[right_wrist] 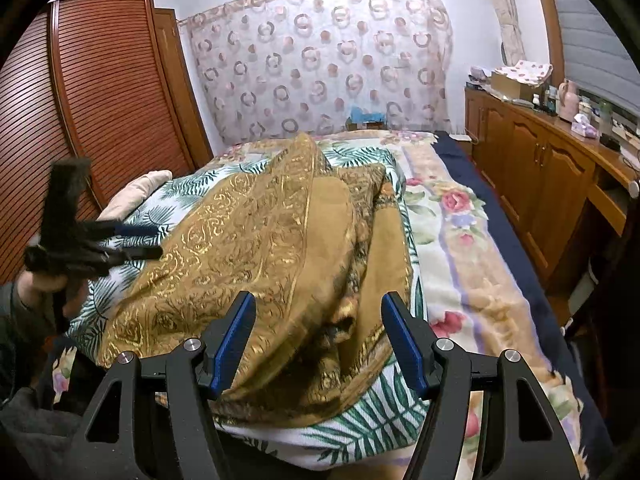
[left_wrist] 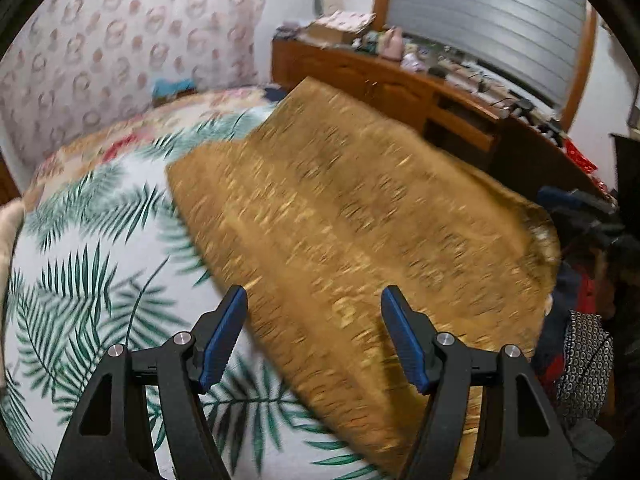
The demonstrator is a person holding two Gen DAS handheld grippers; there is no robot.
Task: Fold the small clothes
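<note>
A brown cloth with gold pattern (left_wrist: pixel 340 216) lies spread and partly folded on a white palm-leaf sheet (left_wrist: pixel 92 264) on the bed. In the right wrist view the cloth (right_wrist: pixel 260 248) is bunched in overlapping layers. My left gripper (left_wrist: pixel 314 300) is open and empty, just above the cloth's near edge. It also shows, blurred, in the right wrist view (right_wrist: pixel 154 242), at the cloth's left side. My right gripper (right_wrist: pixel 318 306) is open and empty, over the near end of the bunched cloth.
A floral blanket (right_wrist: pixel 460 240) covers the bed's right side. A wooden cabinet (right_wrist: pixel 540 168) with clutter on top runs along the right wall. A louvred wardrobe (right_wrist: pixel 100 100) stands at the left. A cream pillow (right_wrist: pixel 136 192) lies by the sheet. A pile of clothes (left_wrist: pixel 580 340) sits at right.
</note>
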